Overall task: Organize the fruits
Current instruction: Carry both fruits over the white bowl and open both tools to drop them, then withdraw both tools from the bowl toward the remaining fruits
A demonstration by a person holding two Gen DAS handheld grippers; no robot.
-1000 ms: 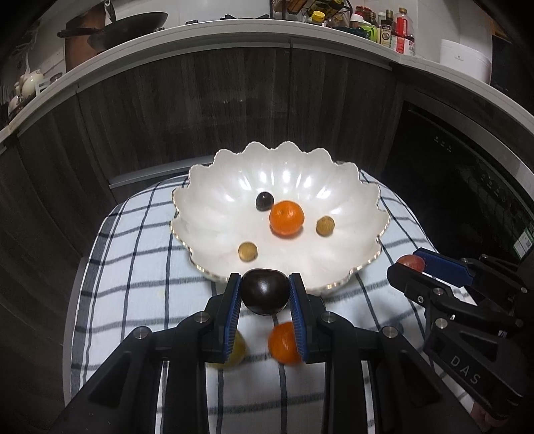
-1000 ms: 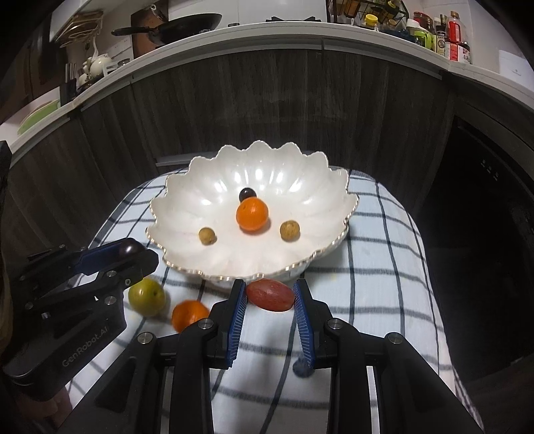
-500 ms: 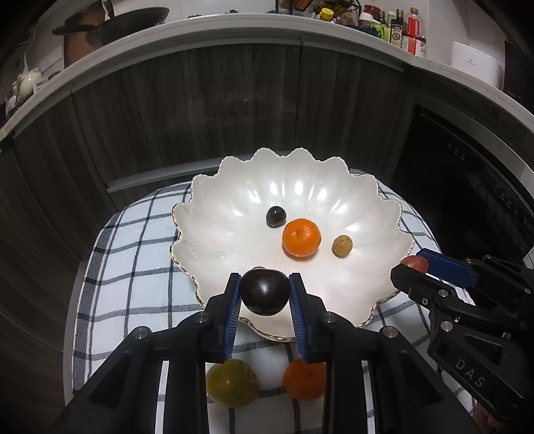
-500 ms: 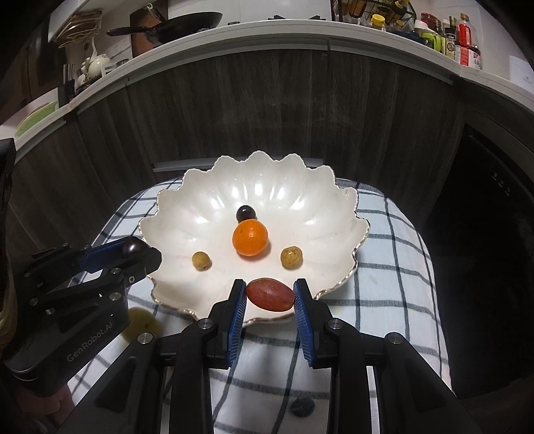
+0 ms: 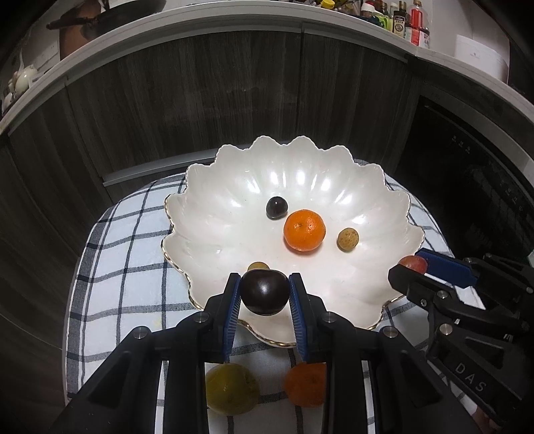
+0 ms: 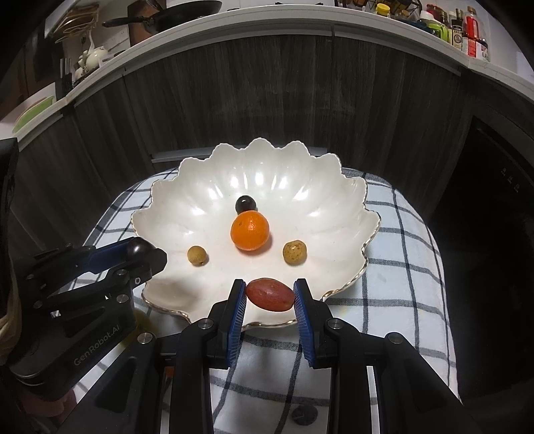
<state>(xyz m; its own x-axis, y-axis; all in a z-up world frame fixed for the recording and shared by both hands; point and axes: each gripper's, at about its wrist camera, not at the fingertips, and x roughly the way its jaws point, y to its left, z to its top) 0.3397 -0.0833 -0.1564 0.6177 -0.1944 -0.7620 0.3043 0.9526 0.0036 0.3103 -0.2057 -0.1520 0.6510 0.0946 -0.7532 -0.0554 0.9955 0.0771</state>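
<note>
**Fruits carried in over the bowl's near rim**

Fruits now hover above the white bowl (image 5: 333, 187), having advanced from the checked cloth (image 5: 126, 253). Left gripper (image 5: 265, 293) clamps a dark plum (image 5: 265, 292); right gripper (image 6: 269, 295) pinches a reddish fruit (image 6: 269, 294) (release looks imminent).

A checked cloth (image 6: 397, 277) covers the table. Behind it stand dark wooden cabinets (image 6: 267, 100). On the counter above are a black pan (image 6: 180, 10) and some bottles (image 6: 467, 30).
</note>
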